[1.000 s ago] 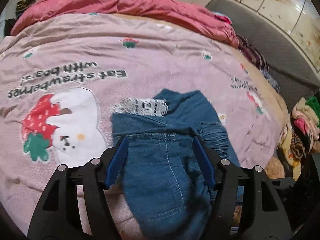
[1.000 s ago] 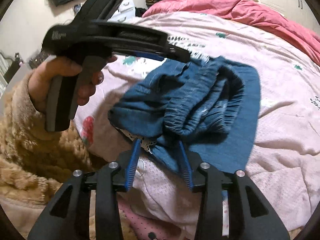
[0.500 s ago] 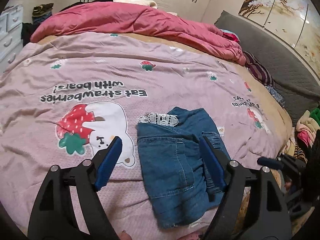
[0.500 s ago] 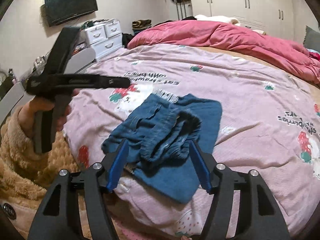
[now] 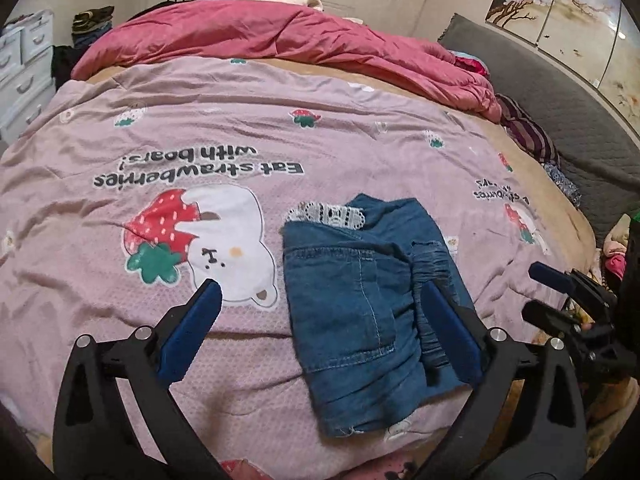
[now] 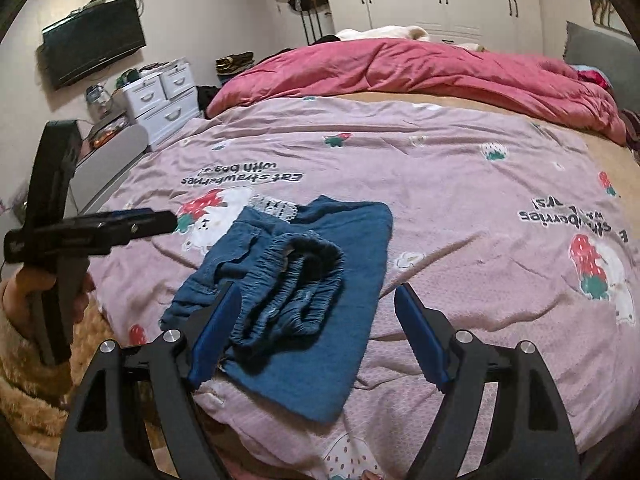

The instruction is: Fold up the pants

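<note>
Blue denim pants [image 5: 360,300] lie folded into a small bundle near the front edge of the bed, with white lace trim at the far end and the elastic waistband [image 6: 296,280] bunched on top. They also show in the right wrist view [image 6: 312,340]. My left gripper [image 5: 320,304] is open and empty, held back above the near end of the pants. My right gripper [image 6: 316,304] is open and empty, held back from the pants. The left gripper appears in the right wrist view [image 6: 156,220], and the right gripper in the left wrist view [image 5: 544,292].
A pink quilt [image 5: 240,120] with strawberry and bear prints covers the bed. A rumpled red duvet [image 5: 280,36] lies along the far side. White drawers [image 6: 164,96] and a wall TV [image 6: 94,40] stand at the left. Clothes are piled beside the bed [image 5: 612,256].
Both grippers opened wider, let go of the pants and pulled back and up from the bed. The pants now lie still, folded on the quilt.
</note>
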A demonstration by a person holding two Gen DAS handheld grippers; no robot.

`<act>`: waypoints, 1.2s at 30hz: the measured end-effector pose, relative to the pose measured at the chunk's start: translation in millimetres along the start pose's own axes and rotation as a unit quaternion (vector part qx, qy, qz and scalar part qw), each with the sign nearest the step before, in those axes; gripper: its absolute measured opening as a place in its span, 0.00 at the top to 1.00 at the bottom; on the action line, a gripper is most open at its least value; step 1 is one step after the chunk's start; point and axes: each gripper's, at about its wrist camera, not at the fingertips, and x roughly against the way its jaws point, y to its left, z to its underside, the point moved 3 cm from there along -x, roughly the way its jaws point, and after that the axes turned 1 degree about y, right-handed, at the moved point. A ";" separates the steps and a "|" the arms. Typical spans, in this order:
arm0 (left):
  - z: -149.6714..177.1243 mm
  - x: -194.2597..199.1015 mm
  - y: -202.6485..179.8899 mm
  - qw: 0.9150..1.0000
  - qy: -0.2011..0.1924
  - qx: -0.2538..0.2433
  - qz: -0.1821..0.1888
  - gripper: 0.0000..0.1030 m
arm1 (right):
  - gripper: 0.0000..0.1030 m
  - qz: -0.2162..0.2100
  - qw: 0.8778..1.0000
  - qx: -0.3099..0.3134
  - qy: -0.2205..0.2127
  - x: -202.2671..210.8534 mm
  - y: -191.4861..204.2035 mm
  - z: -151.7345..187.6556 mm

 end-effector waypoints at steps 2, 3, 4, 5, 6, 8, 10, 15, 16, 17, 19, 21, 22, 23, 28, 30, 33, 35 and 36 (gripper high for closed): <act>2.2 -3.8 -0.9 1.000 0.006 0.001 0.000 0.09 | 0.24 0.004 1.000 -0.004 0.003 -3.9 -3.0 0.0; 3.2 -5.1 -1.4 1.000 0.008 0.001 0.000 0.09 | 0.24 0.004 1.000 -0.006 0.005 -5.3 -3.8 0.1; 4.1 -7.5 -1.7 1.000 0.011 0.001 0.000 0.09 | 0.24 0.005 1.000 -0.010 0.010 -8.2 -5.3 0.6; 4.8 -9.0 -2.0 1.000 0.013 0.001 0.000 0.09 | 0.24 0.006 1.000 -0.016 0.013 -11.0 -7.1 1.1; 5.5 -10.1 -2.7 1.000 0.014 0.000 0.000 0.09 | 0.24 0.006 1.000 -0.019 0.016 -12.4 -8.3 1.4; 6.7 -13.4 -3.2 1.000 0.018 0.001 -0.001 0.09 | 0.24 0.005 0.999 -0.030 0.024 -18.1 -12.0 3.0; 8.2 -17.0 -4.0 1.000 0.022 0.000 -0.002 0.09 | 0.24 0.006 0.999 -0.037 0.030 -22.4 -15.0 4.6; 13.8 -28.7 -5.3 0.999 0.036 -0.002 -0.006 0.09 | 0.24 -0.001 0.998 -0.053 0.046 -32.7 -19.5 8.9; 15.1 -30.9 -5.4 0.999 0.037 -0.003 -0.008 0.09 | 0.24 -0.001 0.997 -0.053 0.052 -35.7 -19.4 10.4; 16.3 -33.5 -5.4 0.999 0.040 -0.003 -0.009 0.09 | 0.24 -0.003 0.997 -0.053 0.055 -37.9 -19.1 11.7; 19.0 -37.9 -4.8 0.999 0.045 -0.001 -0.008 0.09 | 0.24 -0.008 0.997 -0.056 0.060 -41.4 -19.4 13.5; 21.5 -42.8 -3.6 0.999 0.049 0.004 -0.005 0.09 | 0.24 -0.013 0.996 -0.061 0.065 -44.9 -19.9 15.1; 22.6 -45.1 -3.0 0.999 0.051 0.007 -0.004 0.09 | 0.24 -0.014 0.996 -0.063 0.066 -46.3 -20.6 15.1; 24.1 -47.6 -1.2 0.999 0.051 0.014 -0.003 0.09 | 0.24 -0.015 0.995 -0.066 0.067 -47.6 -21.2 15.0; 29.7 -56.8 3.0 0.997 0.058 0.051 0.029 0.09 | 0.25 -0.031 0.993 -0.084 0.072 -53.4 -25.6 13.9; 30.3 -61.7 4.4 0.996 0.063 0.060 0.035 0.10 | 0.30 -0.037 0.993 -0.081 0.077 -56.3 -24.1 13.6; 26.7 -67.3 5.2 0.994 0.064 0.067 0.050 0.15 | 0.30 -0.040 0.992 -0.081 0.087 -62.4 -23.1 16.4; 24.0 -73.9 4.2 0.994 0.070 0.067 0.057 0.21 | 0.32 -0.045 0.990 -0.090 0.096 -68.8 -25.0 20.0; 23.1 -76.9 3.3 0.993 0.074 0.067 0.062 0.28 | 0.34 -0.051 0.989 -0.094 0.098 -71.5 -25.5 20.9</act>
